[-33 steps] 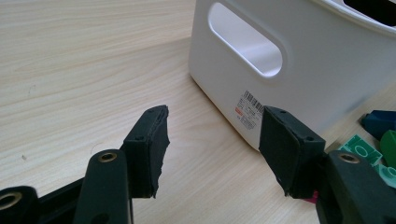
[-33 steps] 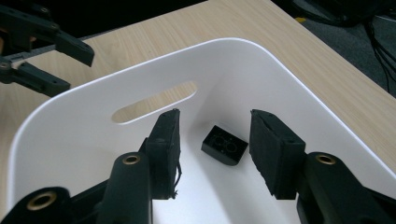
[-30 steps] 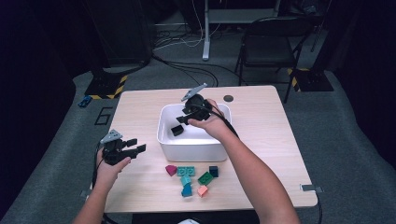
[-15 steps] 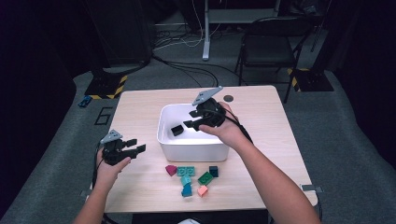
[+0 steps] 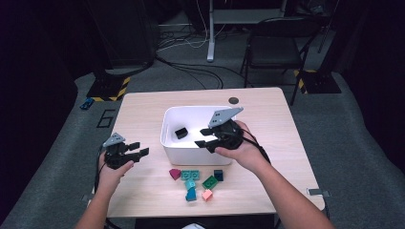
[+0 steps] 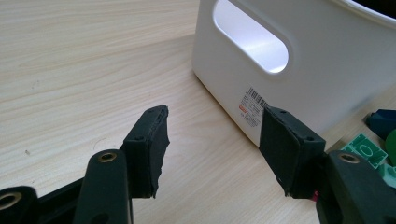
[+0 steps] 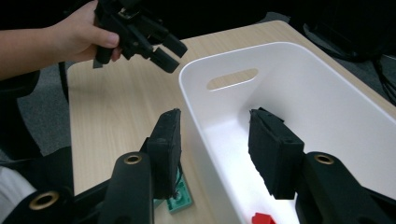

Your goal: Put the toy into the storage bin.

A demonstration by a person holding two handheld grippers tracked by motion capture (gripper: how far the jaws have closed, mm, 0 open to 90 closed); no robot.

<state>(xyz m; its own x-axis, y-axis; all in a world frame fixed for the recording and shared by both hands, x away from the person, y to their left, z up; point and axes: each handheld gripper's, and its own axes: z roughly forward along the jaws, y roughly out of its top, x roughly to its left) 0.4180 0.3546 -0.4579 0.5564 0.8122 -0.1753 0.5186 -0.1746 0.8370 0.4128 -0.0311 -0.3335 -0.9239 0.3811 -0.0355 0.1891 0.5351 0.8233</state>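
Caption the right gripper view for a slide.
Open right gripper straddling the white bin wall, red brick inside.

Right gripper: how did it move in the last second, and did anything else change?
The right gripper drew back from over the far side of the white bin toward the person, and now hangs open and empty over the bin's near wall. The left gripper stayed open over the table, left of the bin. The black block in the bin and the loose blocks in front kept their places.
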